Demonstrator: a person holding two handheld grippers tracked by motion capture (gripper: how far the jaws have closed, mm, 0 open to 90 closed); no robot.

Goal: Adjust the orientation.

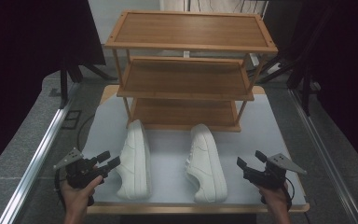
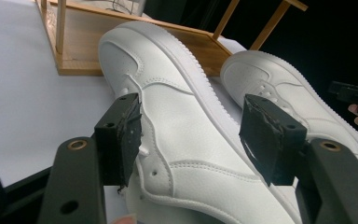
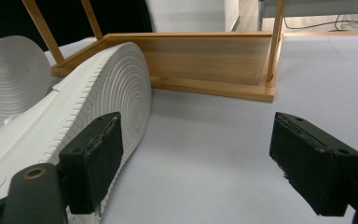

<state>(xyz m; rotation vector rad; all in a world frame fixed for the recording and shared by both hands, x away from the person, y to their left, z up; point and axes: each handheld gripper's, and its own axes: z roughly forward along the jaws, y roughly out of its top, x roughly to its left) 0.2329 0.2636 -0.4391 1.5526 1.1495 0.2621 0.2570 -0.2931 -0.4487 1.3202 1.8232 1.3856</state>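
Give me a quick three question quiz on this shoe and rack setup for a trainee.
1. True or false: both white sneakers lie on their sides on the table.
2. Which sneaker is the left gripper nearest? A) left sneaker B) right sneaker
3. How many shelves does the wooden rack have, and does any hold a shoe?

Key
1. True; the right gripper view shows their soles facing sideways.
2. A; its open jaws sit beside it, not gripping.
3. Three, none holds a shoe.
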